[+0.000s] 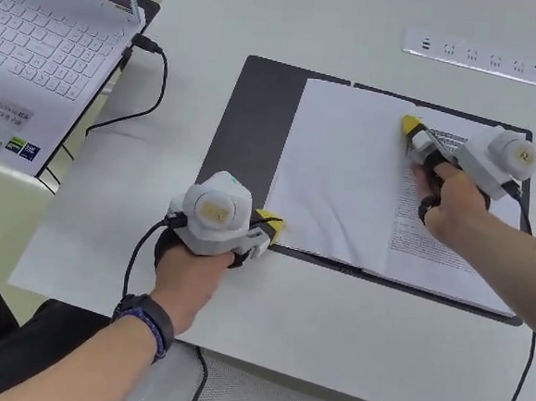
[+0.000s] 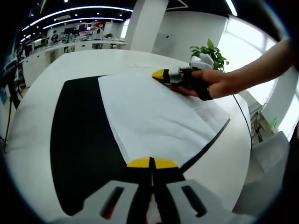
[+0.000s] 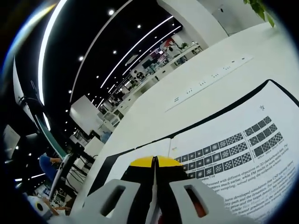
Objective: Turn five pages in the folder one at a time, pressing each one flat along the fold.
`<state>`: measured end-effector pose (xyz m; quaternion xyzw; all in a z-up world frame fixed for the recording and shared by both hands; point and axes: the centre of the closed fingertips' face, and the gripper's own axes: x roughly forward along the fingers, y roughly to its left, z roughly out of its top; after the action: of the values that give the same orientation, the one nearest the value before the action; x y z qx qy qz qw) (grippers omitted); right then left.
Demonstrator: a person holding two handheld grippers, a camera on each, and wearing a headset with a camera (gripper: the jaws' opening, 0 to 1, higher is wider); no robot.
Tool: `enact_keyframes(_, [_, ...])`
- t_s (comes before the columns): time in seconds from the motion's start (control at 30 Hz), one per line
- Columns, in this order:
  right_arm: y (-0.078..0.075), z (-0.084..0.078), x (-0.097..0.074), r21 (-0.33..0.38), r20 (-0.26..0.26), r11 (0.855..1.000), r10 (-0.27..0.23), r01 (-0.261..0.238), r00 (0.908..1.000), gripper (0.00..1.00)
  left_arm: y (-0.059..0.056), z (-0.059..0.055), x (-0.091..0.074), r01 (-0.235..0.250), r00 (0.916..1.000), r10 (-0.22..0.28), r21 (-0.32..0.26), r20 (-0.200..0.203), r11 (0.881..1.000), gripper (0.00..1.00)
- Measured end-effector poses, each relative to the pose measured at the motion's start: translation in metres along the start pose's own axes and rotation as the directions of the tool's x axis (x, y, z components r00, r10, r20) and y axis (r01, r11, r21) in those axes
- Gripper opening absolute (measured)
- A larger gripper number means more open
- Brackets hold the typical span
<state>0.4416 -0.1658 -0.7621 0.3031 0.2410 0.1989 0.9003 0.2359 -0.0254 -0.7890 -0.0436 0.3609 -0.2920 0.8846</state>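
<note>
Closest in, the left hand (image 1: 183,282), dark band (image 1: 147,316) at the wrist, has the left gripper (image 1: 271,226) right at the near edge of the folder (image 1: 247,115). Its yellow tips are squeezed together at the near corner of the blank page (image 1: 345,160), and whether any paper is caught between them, I can't tell. The folder lies open and flat on the white table (image 1: 356,31), black cover showing to the left of the blank page. Across the spread, the right hand (image 1: 449,201) brings the right gripper (image 1: 409,126) down near the far edge, jaws closed with nothing between them, tips low over the paper. From its own view the fold runs just ahead of the tips, and the printed page (image 3: 243,158) with rows of checkered figures spreads out to the right. Off to the far left sits a laptop (image 1: 49,35) with a cable (image 1: 151,89) looping out of its side. A power strip (image 1: 483,58) lies beyond the folder, well apart.
</note>
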Motion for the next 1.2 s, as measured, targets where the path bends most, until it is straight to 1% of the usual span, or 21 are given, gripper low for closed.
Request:
enact_keyframes(0.17, [0.005, -0.01, -0.011, -0.02, -0.013, 1.0, -0.002, 0.002, 0.9999, 0.0, 0.0, 0.0, 0.0, -0.002, 1.0, 0.003, -0.009, 0.008, 1.0, 0.0])
enact_keyframes(0.23, [0.006, -0.014, -0.017, -0.012, -0.007, 1.0, 0.001, -0.001, 1.0, 0.0, 0.0, 0.0, 0.0, -0.004, 0.9999, 0.004, -0.017, 0.012, 1.0, 0.0])
enact_keyframes(0.6, [0.011, -0.033, -0.05, -0.012, -0.003, 1.0, 0.008, -0.008, 1.0, 0.0, 0.0, -0.001, 0.0, 0.0, 0.9998, 0.001, -0.024, 0.02, 1.0, 0.0])
enact_keyframes(0.73, [0.015, -0.041, -0.061, -0.021, -0.008, 1.0, 0.015, -0.015, 0.9999, 0.0, 0.0, -0.001, 0.0, -0.001, 0.9998, 0.001, -0.027, 0.02, 1.0, 0.0])
enact_keyframes(0.97, [0.017, -0.053, -0.083, -0.014, -0.007, 1.0, 0.018, -0.018, 0.9998, 0.0, 0.0, -0.001, 0.0, -0.002, 0.9998, 0.002, -0.027, 0.02, 1.0, 0.0])
enact_keyframes(1.2, [0.024, -0.07, -0.104, -0.032, -0.037, 0.998, 0.045, -0.047, 0.9983, 0.0, 0.0, -0.001, 0.0, 0.0, 0.9998, 0.0, -0.023, 0.018, 1.0, 0.0])
